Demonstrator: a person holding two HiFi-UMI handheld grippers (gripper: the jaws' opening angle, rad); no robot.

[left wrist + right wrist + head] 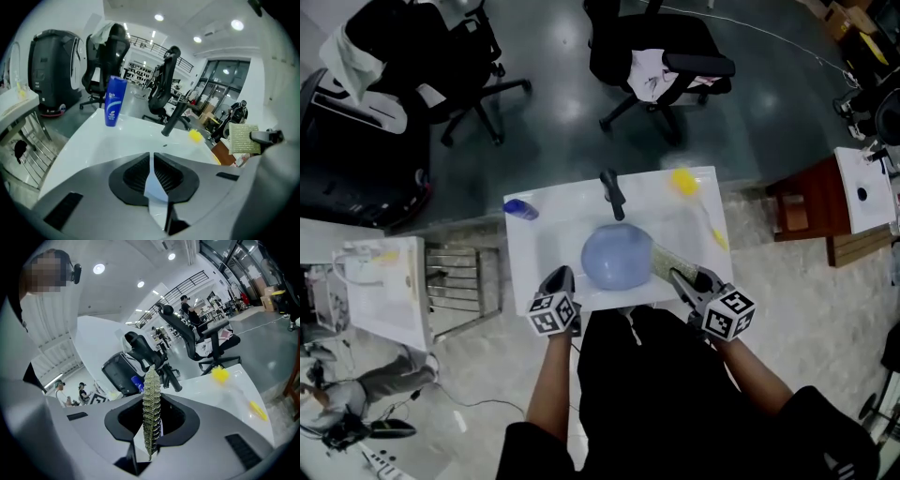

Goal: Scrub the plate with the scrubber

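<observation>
**Scrubber clamped, plate waiting in the basin**

Closest to us are our own forearms and dark top, and at the end of each arm a gripper over the near rim of the white sink (523, 251). Our right gripper (682, 279) is clenched on the scrubber (666, 259). In the right gripper view the jaws of that gripper (151, 399) pinch the greenish, rough-textured scrubber (151, 380) edge-on, and it stands up past the fingertips. Our left gripper (562, 276) has its jaws pressed together. The left gripper view shows the pads of this gripper (151, 157) meeting in a line, with the bare sink (93, 140) beyond them.

The pale blue plate (617, 258) lies in the middle of the basin between the two grippers, just in front of the black faucet (612, 193). The left gripper's tip sits just beside the plate's left edge. The scrubber's free end reaches the plate's right edge, though we cannot tell whether it touches.

A blue bottle (520, 209) stands upright at the sink's far left corner. A yellow-headed brush (684, 181) lies along the right side. From the left gripper view we see the scrubber (243, 138) held up at the right, with the bottle (115, 101) and faucet (176, 117) ahead. Black office chairs (661, 56) stand on the grey floor behind the sink.
</observation>
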